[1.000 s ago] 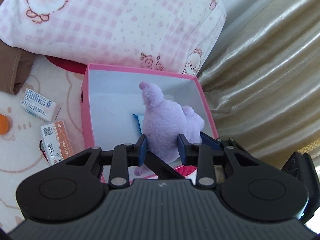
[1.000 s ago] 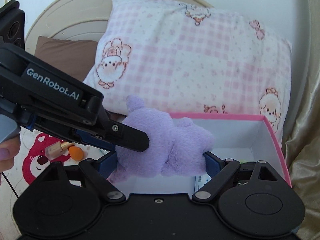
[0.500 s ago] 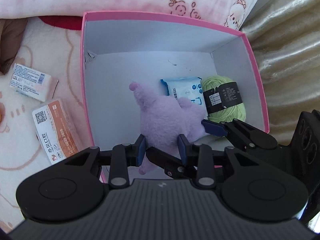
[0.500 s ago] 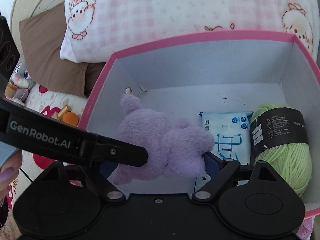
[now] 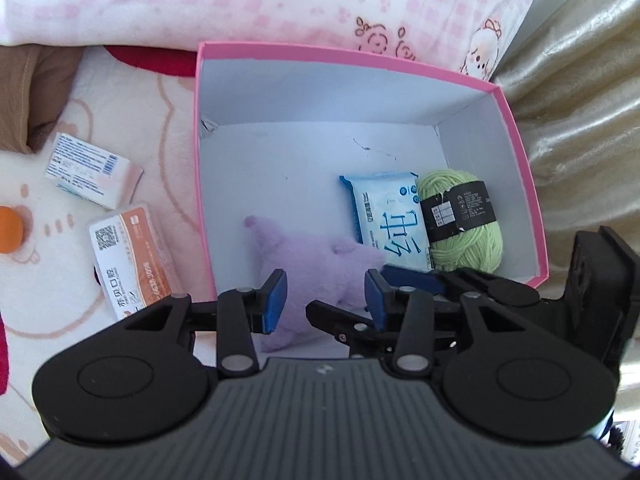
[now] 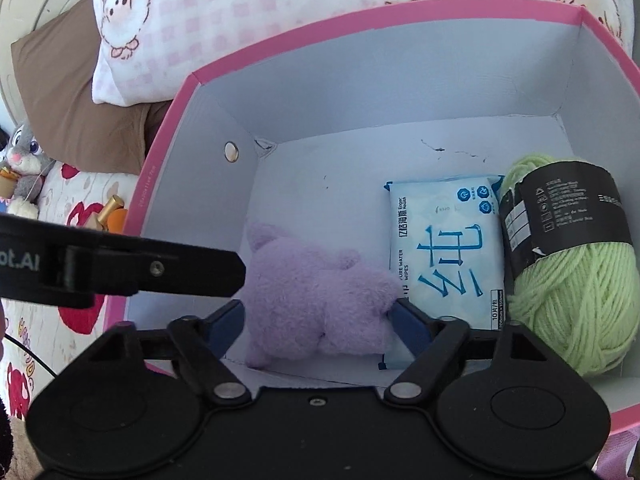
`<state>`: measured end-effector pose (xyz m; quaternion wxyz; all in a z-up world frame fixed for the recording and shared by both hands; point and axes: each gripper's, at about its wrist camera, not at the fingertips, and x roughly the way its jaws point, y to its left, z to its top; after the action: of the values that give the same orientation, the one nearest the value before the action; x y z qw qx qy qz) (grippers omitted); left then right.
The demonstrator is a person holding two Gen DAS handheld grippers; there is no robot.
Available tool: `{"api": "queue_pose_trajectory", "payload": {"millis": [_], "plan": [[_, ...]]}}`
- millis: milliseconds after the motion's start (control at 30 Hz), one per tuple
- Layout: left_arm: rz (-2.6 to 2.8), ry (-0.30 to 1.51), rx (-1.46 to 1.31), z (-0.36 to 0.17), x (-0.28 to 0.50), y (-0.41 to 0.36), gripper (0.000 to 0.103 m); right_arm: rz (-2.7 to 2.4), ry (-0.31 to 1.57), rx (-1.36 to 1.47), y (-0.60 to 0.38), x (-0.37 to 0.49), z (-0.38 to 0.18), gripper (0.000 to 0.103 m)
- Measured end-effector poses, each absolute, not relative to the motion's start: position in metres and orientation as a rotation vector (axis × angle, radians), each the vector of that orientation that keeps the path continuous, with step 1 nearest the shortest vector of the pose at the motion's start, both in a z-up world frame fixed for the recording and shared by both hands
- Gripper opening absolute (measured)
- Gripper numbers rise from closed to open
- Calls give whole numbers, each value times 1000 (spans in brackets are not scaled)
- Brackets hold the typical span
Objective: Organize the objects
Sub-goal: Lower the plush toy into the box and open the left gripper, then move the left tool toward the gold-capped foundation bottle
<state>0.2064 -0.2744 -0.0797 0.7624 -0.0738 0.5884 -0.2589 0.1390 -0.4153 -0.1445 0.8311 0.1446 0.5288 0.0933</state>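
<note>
Left wrist view, left to right. At far left edge, orange round object (image 5: 10,229) on cream patterned blanket (image 5: 132,116). Just right of it, white-and-blue packet (image 5: 93,169) lying flat, and below that an orange-and-white carton (image 5: 132,258), both outside the box. At centre, pink box (image 5: 344,56) with white interior, open at top, set against pink checked pillow (image 5: 280,4) along upper edge. Inside, on the floor toward lower centre, purple plush toy (image 5: 320,280); to its right a blue-and-white wipes pack (image 5: 386,216), touched at its lower corner by the toy; further right, green yarn ball (image 5: 468,220) with black label, against the right wall. Left gripper (image 5: 326,296) at lower centre, jaws opening, blue pads either side of the toy's near part, clear of the plush. Right gripper (image 5: 404,274) entering from lower right, one blue finger against the toy's right edge. Beige curtain (image 5: 580,100) at right.

Right wrist view, left to right. At far left, grey rabbit toy (image 6: 24,164) and brown pillow (image 6: 76,92); below, black finger (image 6: 160,268) of the left gripper reaching across to the toy's left side. At centre, purple plush toy (image 6: 316,292) on the box floor near the front wall. Right gripper (image 6: 318,322) below it, jaws closing, both blue pads pressed into the plush on either side. To the right, wipes pack (image 6: 448,248), then green yarn ball (image 6: 572,264) at right edge of frame.
</note>
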Motion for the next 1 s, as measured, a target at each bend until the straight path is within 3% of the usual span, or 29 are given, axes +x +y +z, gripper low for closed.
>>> {"api": "queue_pose_trajectory", "payload": {"millis": [100, 267, 367, 433, 600, 833, 1000], "plan": [[-565, 1261, -198, -76, 207, -270, 41, 195, 1144, 294, -412, 144, -147, 59], [-565, 1221, -228, -65, 203, -262, 41, 145, 1203, 248, -405, 143, -144, 58], [-570, 1205, -217, -54, 198, -256, 41, 32, 1111, 68, -388, 123, -115, 60], [-577, 1194, -183, -44, 192, -251, 41, 55, 1023, 18, -378, 106, -89, 67], [-567, 1168, -159, -15, 176, -221, 44, 126, 881, -9, -356, 79, -32, 68], [-503, 1092, -133, 16, 161, -155, 48, 270, 809, -72, -304, 61, 18, 73], [-415, 1062, -160, 28, 153, -100, 49, 427, 818, -305, -257, 49, 34, 75]]}}
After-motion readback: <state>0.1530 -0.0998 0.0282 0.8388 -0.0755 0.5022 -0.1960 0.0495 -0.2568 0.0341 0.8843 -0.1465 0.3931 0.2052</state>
